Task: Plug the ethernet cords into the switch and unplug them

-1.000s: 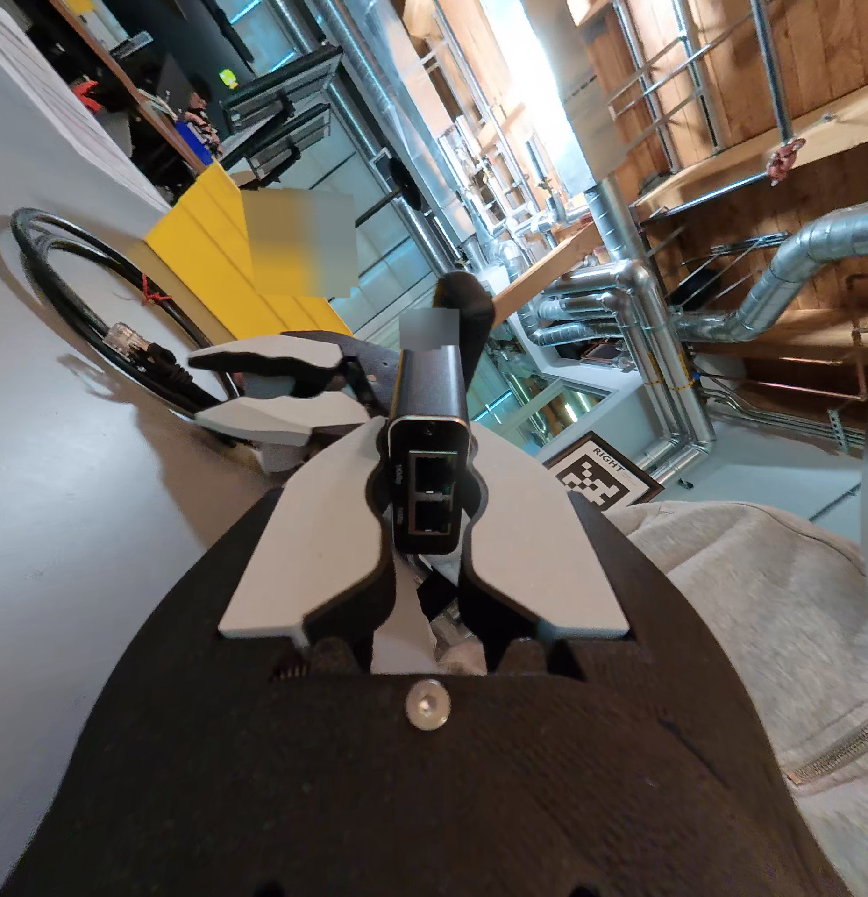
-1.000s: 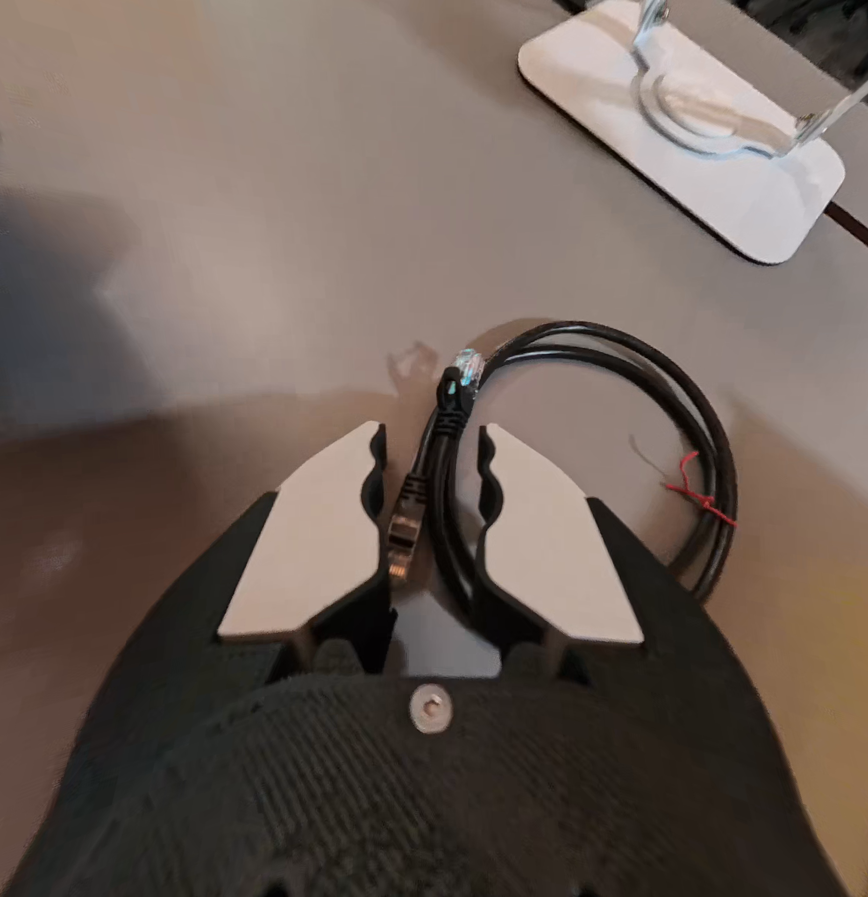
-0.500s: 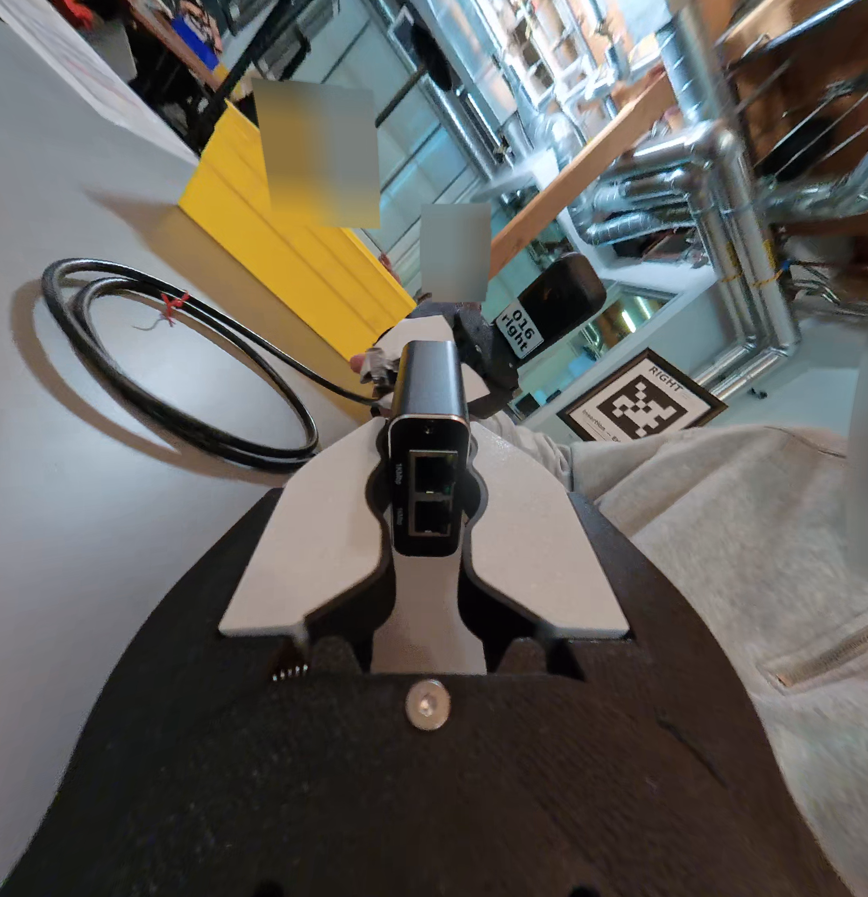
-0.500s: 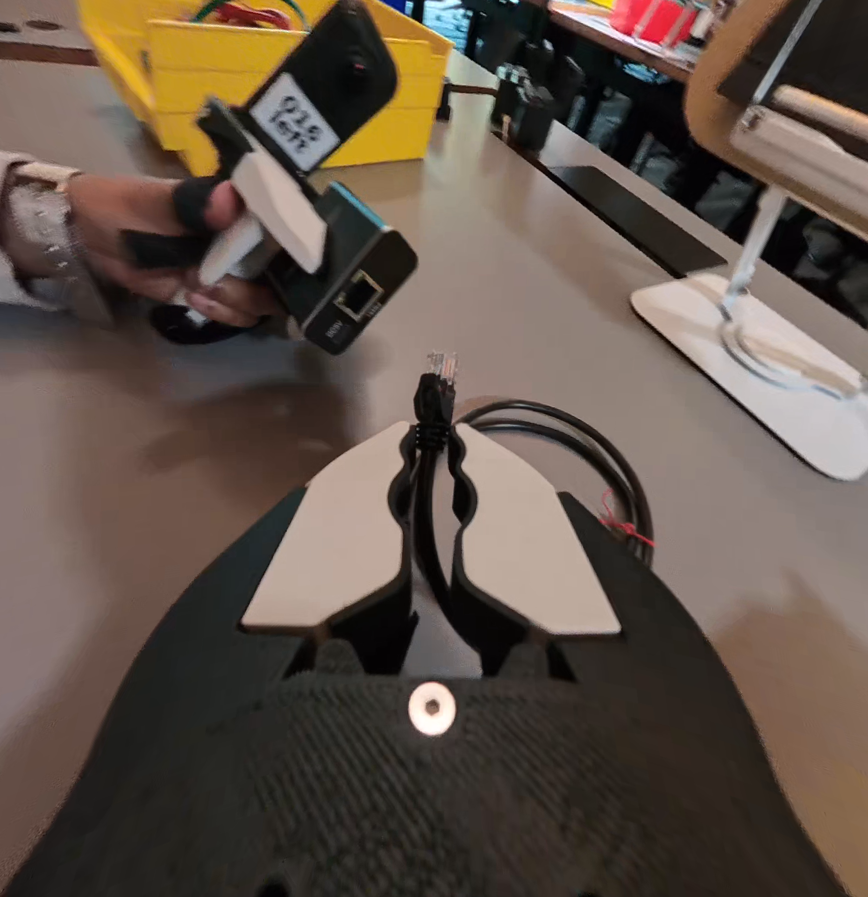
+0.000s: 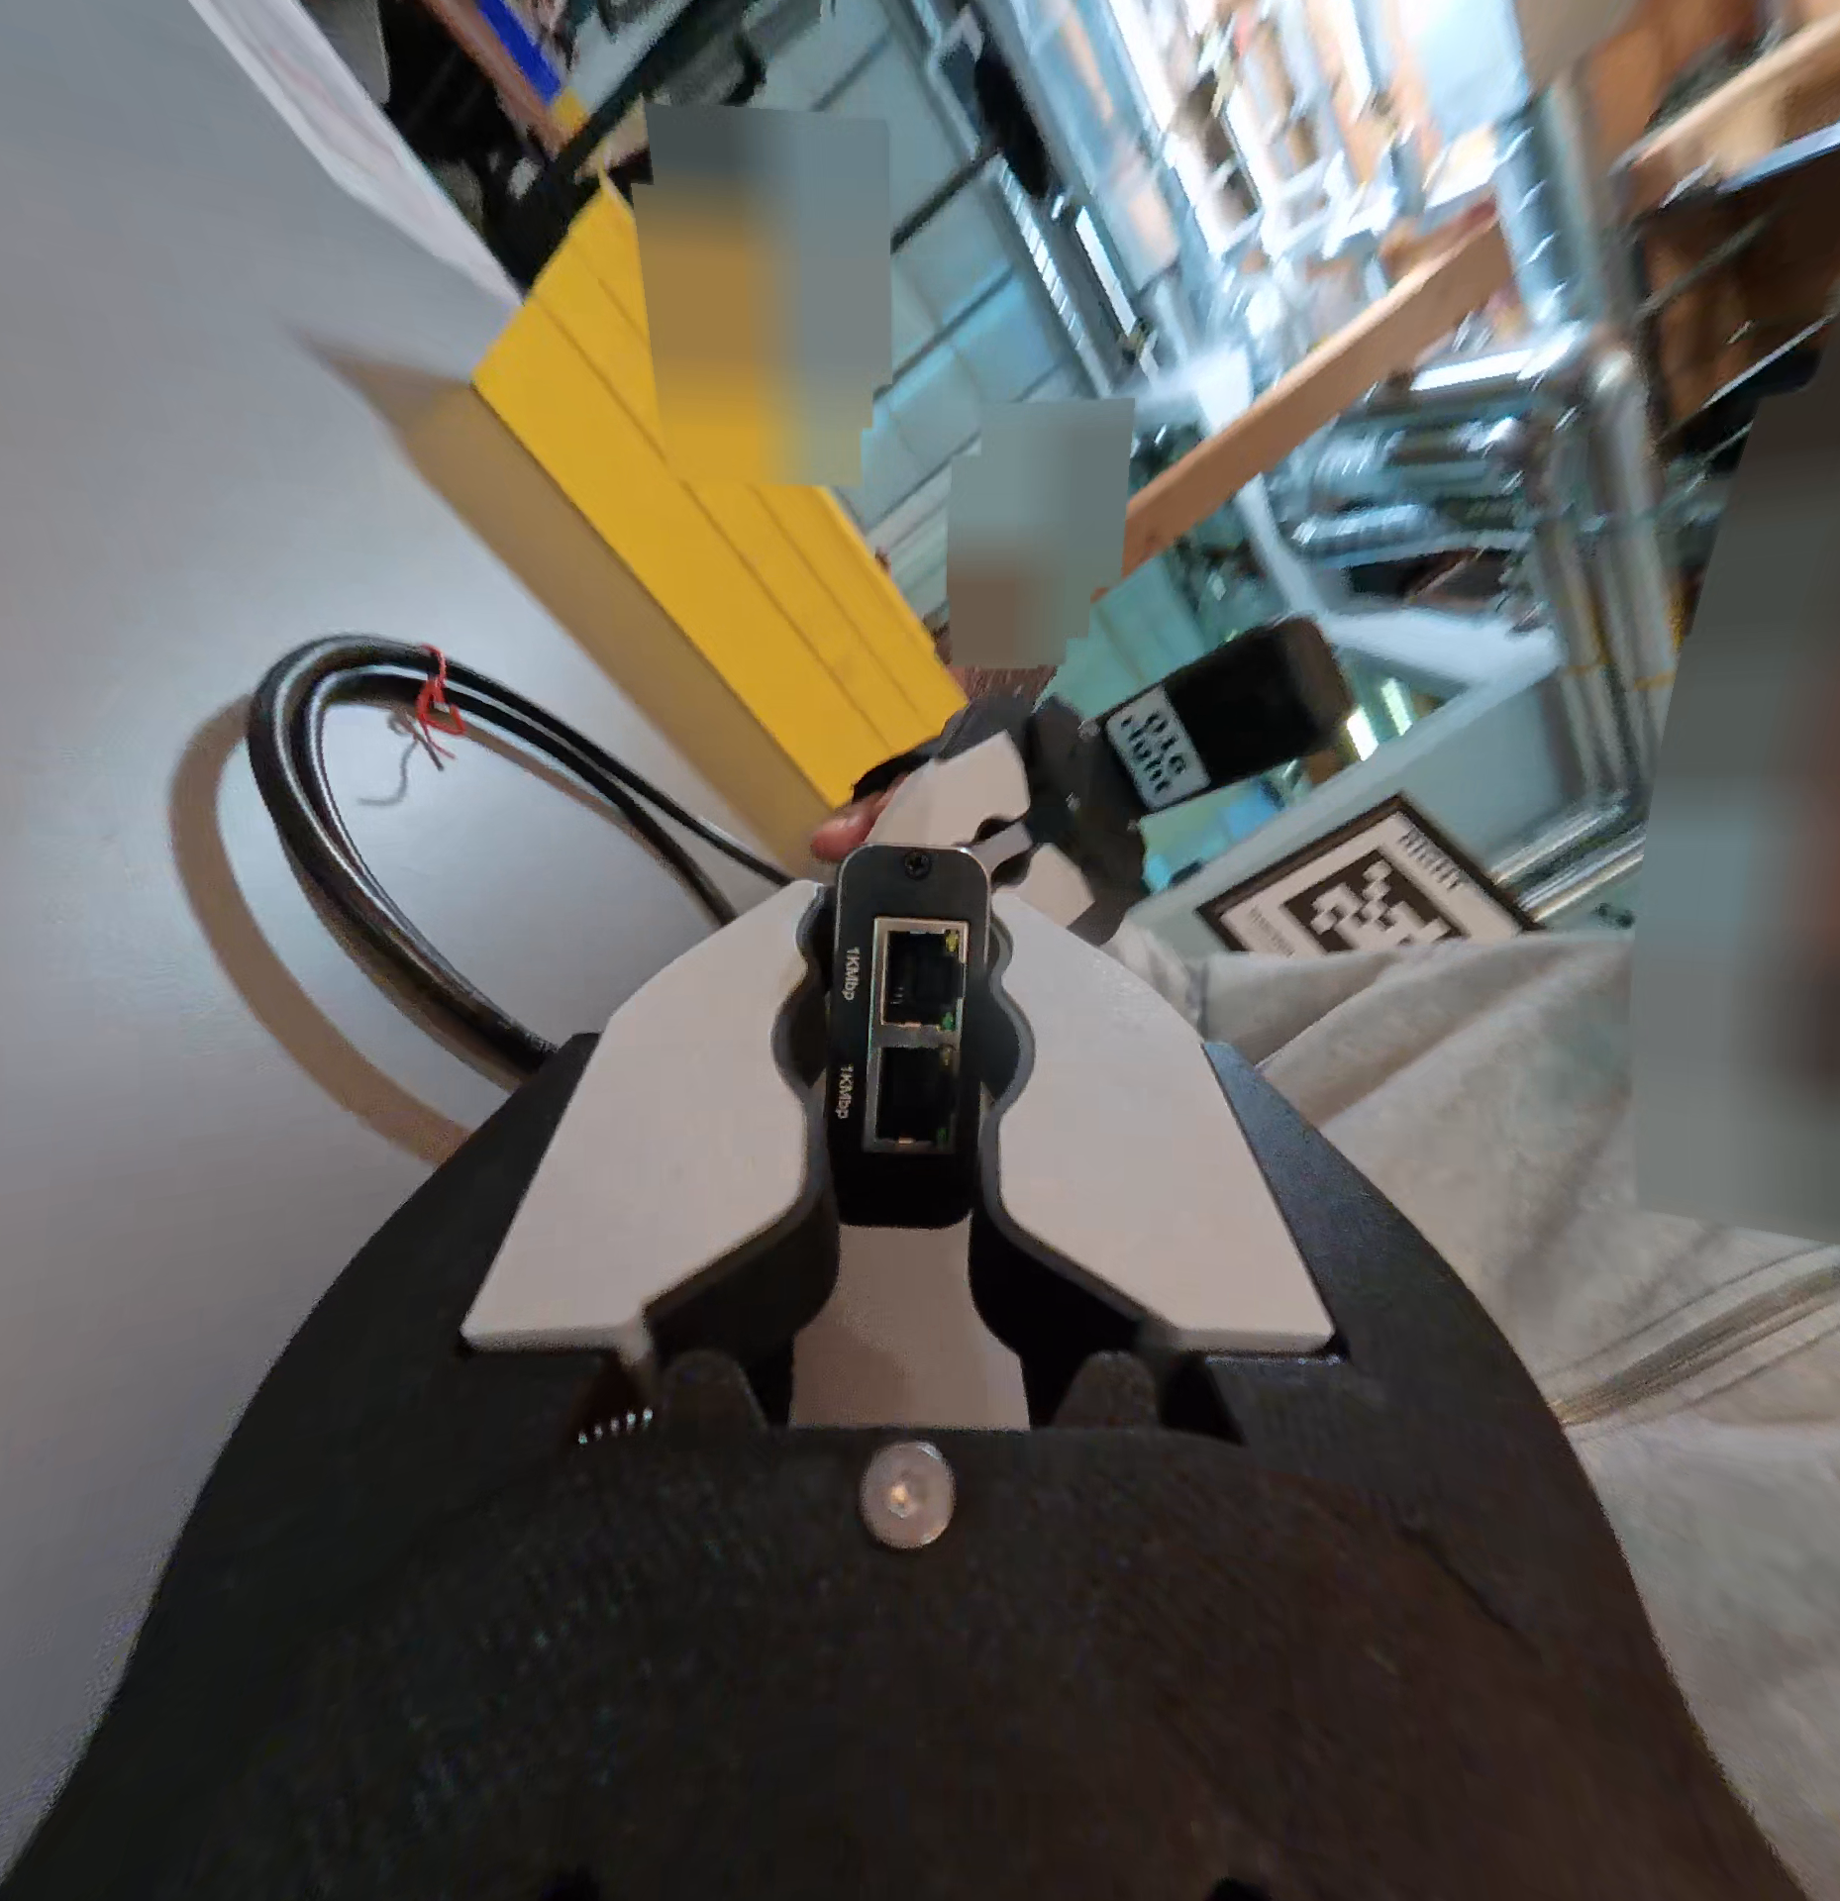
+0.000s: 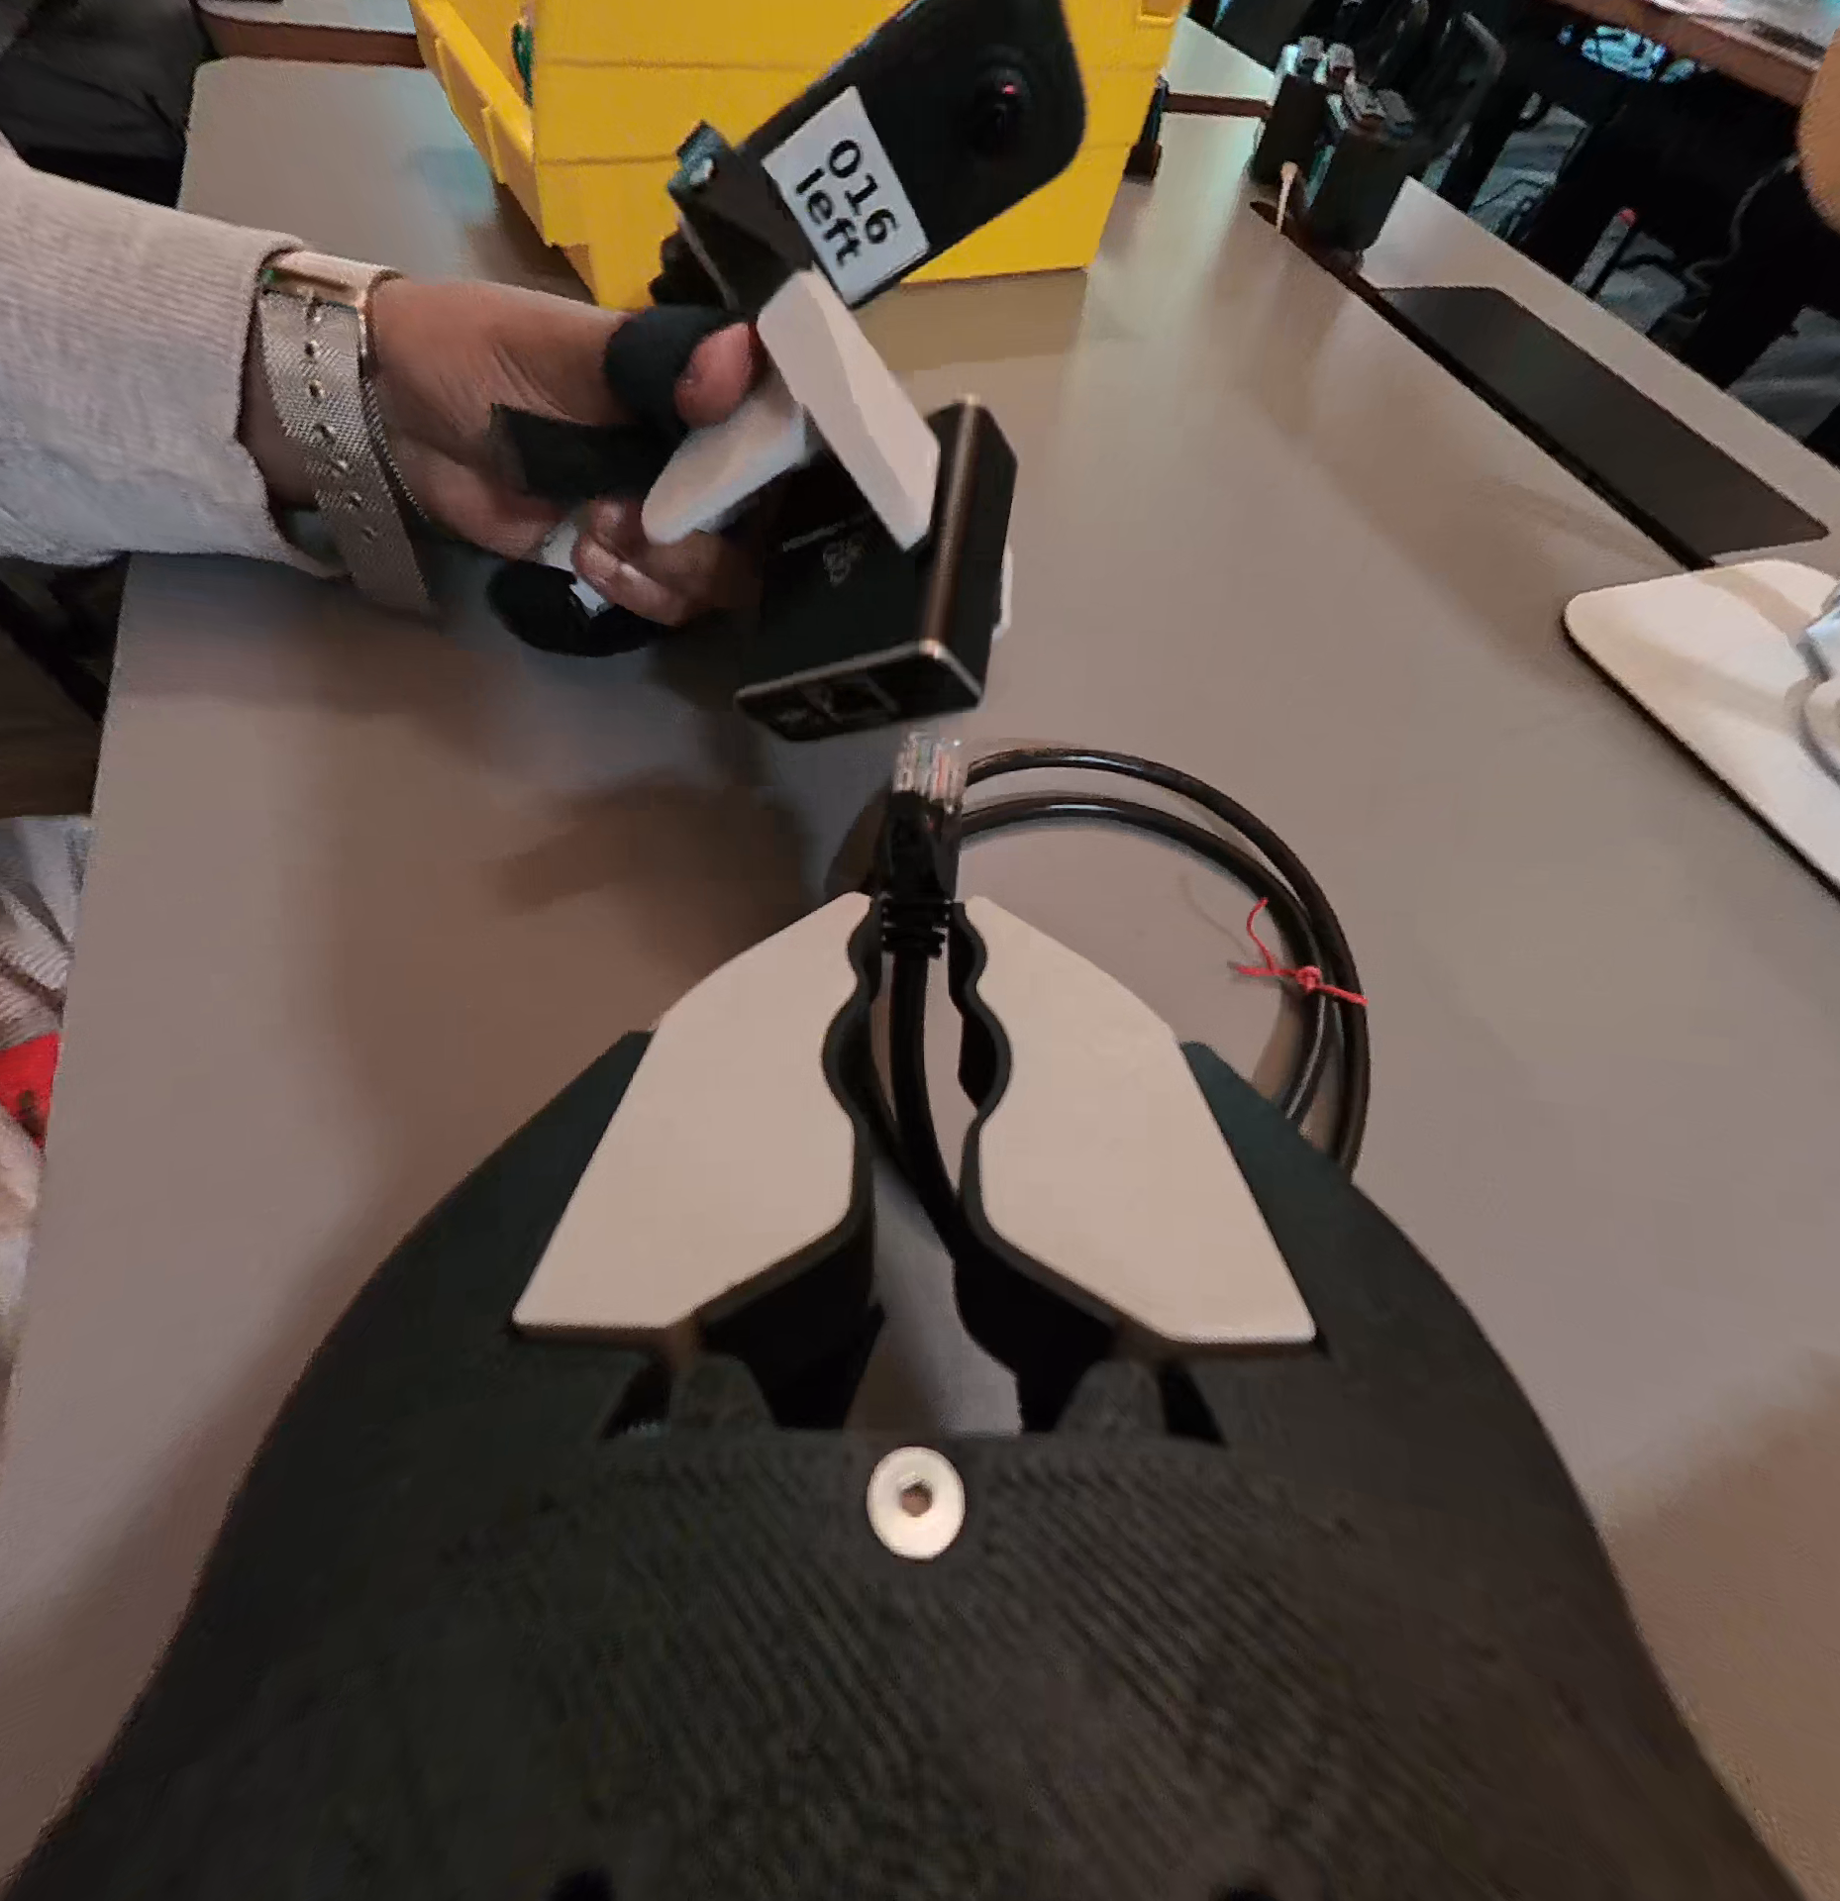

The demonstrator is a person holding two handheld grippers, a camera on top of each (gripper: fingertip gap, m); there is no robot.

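Left tongs (image 5: 911, 1003) clamped on the black ethernet switch (image 5: 911, 1039), held off the worktop (image 6: 1255, 494) with two stacked ports facing back at the wrist camera. Right tongs (image 6: 914, 905) clenched on the black ethernet cord (image 6: 1297, 916) just behind its boot, clear RJ45 plug (image 6: 924, 766) sticking out, just short of the switch's port face. Rest of the cord coiled on the worktop, bound with a red twist tie (image 6: 1302, 977). For a clean insertion: square the plug with one port, match latch-tab orientation, push straight until seated, brace the switch against the push, avoid sideways force on the clip.
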